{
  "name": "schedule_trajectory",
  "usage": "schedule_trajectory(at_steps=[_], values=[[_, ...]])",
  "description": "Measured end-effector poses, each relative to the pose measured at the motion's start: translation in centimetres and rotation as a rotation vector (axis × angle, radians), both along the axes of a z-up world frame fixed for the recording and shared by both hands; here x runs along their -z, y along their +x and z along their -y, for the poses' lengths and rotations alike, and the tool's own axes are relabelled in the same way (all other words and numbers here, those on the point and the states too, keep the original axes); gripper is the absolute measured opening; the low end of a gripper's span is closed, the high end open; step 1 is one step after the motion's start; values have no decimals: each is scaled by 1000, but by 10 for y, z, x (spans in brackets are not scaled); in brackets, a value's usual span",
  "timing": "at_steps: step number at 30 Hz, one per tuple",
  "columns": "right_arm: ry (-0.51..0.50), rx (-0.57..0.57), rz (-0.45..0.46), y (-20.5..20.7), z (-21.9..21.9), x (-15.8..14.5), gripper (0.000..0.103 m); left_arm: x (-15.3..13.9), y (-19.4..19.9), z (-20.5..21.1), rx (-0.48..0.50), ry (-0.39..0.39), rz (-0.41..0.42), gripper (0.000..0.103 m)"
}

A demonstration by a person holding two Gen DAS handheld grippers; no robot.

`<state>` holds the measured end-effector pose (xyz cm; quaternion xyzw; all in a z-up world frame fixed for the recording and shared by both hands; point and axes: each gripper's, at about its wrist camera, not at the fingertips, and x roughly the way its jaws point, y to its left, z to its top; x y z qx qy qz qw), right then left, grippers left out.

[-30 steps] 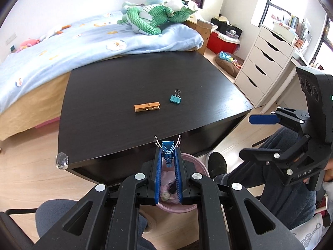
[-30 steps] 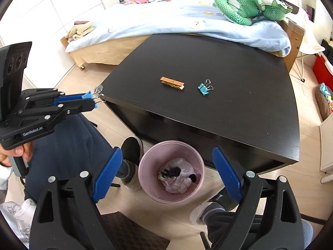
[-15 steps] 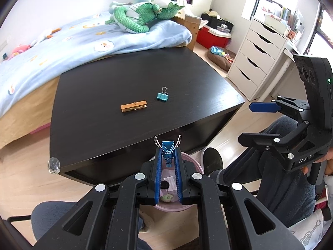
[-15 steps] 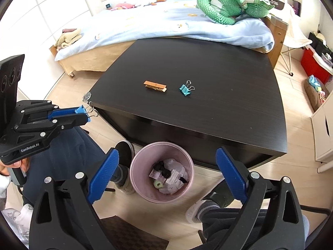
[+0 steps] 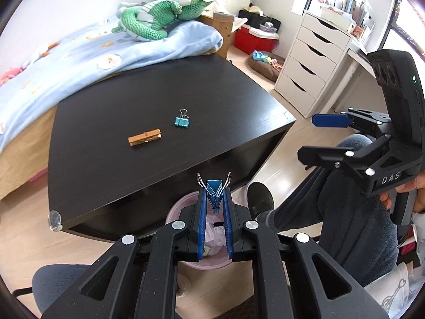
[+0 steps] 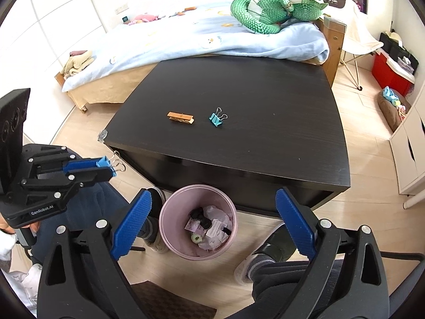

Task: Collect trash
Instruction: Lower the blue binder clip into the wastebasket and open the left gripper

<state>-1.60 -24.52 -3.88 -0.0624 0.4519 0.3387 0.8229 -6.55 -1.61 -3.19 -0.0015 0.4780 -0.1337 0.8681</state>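
Observation:
My left gripper is shut on a blue binder clip and holds it in the air above the pink trash bin; it also shows in the right wrist view left of the bin. My right gripper is open and empty, above the bin, which holds crumpled paper and scraps. On the black table lie a wooden clothespin and a teal binder clip; both show in the left wrist view, clothespin and clip.
A bed with a blue blanket and a green plush toy stands behind the table. A white drawer unit and a red box are at the right. The person's legs and feet flank the bin.
Both grippers have drawn back and up from the table; the table looks smaller and farther. The left gripper still holds the blue clip; the right stays open.

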Motion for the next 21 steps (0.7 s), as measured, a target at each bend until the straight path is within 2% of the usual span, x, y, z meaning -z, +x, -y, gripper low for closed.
schedule_trajectory(at_steps=[2, 3, 4, 5, 7, 8, 12, 21], values=[[5, 2, 0, 1, 1, -1, 93, 2, 2, -1, 3, -14, -8, 17], [7, 2, 1, 1, 2, -1, 93, 3, 4, -1, 2, -13, -16, 28], [9, 3, 1, 0, 2, -2, 94, 4, 4, -1, 0, -13, -16, 47], [12, 4, 0, 0, 2, -2, 94, 5, 4, -2, -3, -17, -13, 54], [14, 6, 1, 0, 3, -3, 95, 6, 4, -3, -18, -18, -10, 84], [16, 5, 1, 0, 3, -3, 96, 6, 4, -4, -29, -15, -3, 89], [18, -3, -6, 0, 0, -2, 98, 7, 6, -10, -68, 0, 5, 95], [39, -8, -3, -1, -6, -3, 100, 8, 6, -23, -133, -11, 18, 95]])
